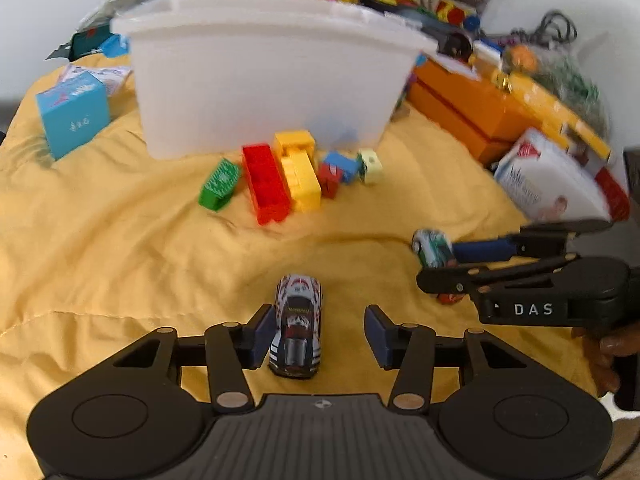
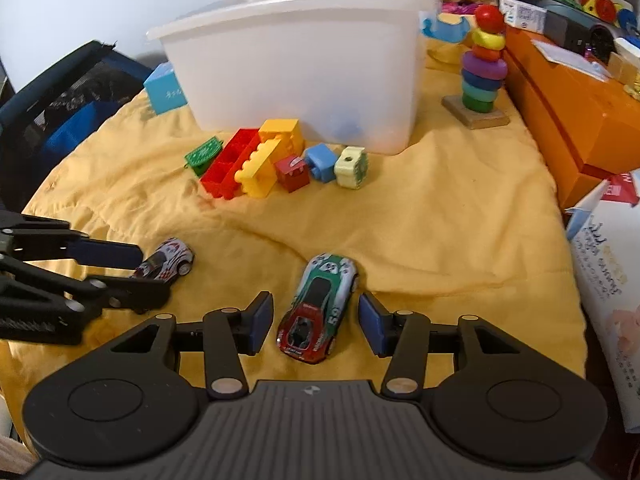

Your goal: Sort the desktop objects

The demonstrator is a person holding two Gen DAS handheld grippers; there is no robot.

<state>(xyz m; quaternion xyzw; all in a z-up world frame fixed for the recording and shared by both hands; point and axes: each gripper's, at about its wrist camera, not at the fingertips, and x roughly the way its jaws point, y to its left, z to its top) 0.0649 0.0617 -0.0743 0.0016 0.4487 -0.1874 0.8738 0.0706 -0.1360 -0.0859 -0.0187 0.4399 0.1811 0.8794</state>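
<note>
Left wrist: left hand-held gripper (image 1: 320,334) open, white toy car (image 1: 298,326) between fingers, touching left pad. Right wrist: right hand-held gripper (image 2: 316,322) open, green-red toy car (image 2: 318,314) between fingers, ungripped.

Each hand-held gripper had a matte black plastic body with a ribbed grey centre panel, two round raised discs at the sides, and angular black linkage arms pinned with silver rivets. The left gripper (image 1: 320,334) and right gripper (image 2: 316,322) both carried dark blue rectangular finger pads (image 1: 263,334). White letters "DAS" (image 1: 533,309) marked the right gripper's side.
</note>
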